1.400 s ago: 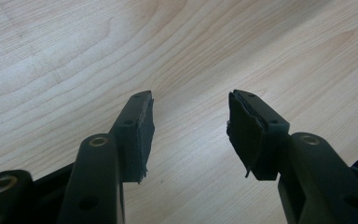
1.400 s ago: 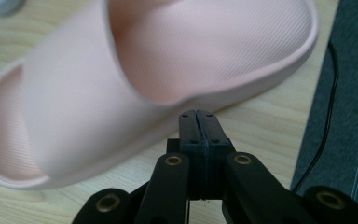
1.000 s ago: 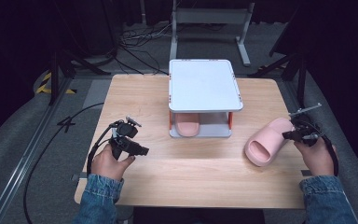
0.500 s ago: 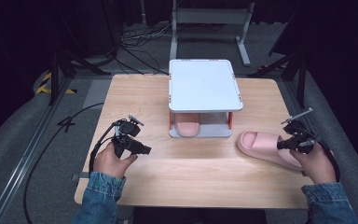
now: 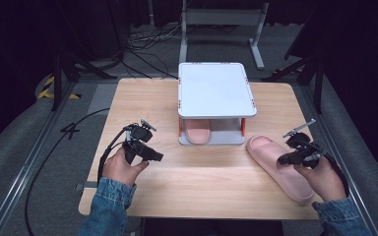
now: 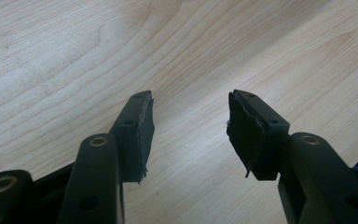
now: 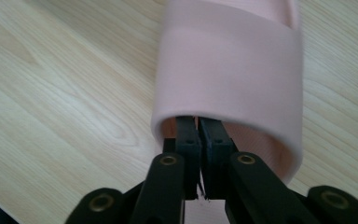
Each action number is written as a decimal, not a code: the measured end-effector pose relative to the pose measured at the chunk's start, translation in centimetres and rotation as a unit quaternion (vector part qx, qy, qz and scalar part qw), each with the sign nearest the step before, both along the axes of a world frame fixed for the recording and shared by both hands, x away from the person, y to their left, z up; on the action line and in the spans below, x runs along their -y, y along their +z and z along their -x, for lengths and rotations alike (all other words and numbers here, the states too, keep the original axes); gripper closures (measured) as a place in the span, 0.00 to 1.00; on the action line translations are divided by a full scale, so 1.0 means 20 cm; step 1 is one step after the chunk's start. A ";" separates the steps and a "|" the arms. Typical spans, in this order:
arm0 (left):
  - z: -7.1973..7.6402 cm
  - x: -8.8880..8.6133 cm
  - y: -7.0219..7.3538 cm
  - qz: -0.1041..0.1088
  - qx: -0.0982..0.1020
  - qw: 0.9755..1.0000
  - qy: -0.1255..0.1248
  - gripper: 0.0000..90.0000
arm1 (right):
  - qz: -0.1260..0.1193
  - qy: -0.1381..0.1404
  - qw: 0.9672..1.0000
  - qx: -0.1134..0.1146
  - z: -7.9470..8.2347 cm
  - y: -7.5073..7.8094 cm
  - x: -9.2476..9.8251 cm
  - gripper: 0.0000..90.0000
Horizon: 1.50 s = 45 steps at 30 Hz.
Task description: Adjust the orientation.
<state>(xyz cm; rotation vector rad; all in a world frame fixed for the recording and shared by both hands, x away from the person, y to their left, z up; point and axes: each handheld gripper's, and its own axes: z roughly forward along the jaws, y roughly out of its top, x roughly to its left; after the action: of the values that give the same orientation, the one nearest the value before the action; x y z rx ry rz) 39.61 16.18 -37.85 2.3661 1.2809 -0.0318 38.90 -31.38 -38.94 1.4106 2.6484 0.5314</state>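
A pink slipper (image 5: pixel 265 149) lies flat on the wooden table (image 5: pixel 202 187), its toe toward the rack and its heel toward the person. My right gripper (image 5: pixel 282 160) is shut, its tips tucked under the slipper's strap (image 7: pixel 233 70). Its jaws have just parted by a sliver, and I see nothing between the pads. My left gripper (image 5: pixel 158 158) hovers at the table's left, open, with bare wood between its pads (image 6: pixel 140 135). A second pink slipper (image 5: pixel 197 132) sits on the lower shelf of the white rack (image 5: pixel 215 88).
The rack stands at the middle back of the table. A black cable (image 5: pixel 54 162) trails off the left edge from the left gripper. Dark floor, cables and a metal stand (image 5: pixel 221 19) lie beyond the table.
The slipper has come down from a tilted, raised pose at the right to lie flat, closer to the rack. The right hand moved left and toward the person. The left hand stayed put.
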 end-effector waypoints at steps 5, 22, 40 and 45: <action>0.00 0.00 0.00 -0.001 0.000 1.000 0.000 0.56 | -0.012 0.023 1.000 0.008 -0.01 -0.02 -0.07 0.96; -0.02 0.01 0.00 0.004 -0.004 1.000 0.000 0.55 | 0.007 -0.060 0.998 0.034 0.07 0.05 0.13 0.63; -0.03 0.02 0.00 0.002 -0.004 1.000 -0.004 0.55 | 0.035 -0.068 0.997 0.006 0.02 -0.12 0.12 0.82; -0.04 0.02 0.00 0.001 -0.005 1.000 -0.003 0.55 | 0.022 -0.070 0.997 0.013 0.03 -0.09 0.10 0.82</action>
<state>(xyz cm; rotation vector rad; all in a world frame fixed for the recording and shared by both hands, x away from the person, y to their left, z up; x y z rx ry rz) 40.32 15.81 -37.93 2.3714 1.2767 -0.0465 38.28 -33.37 -40.80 1.5496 2.5015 0.4718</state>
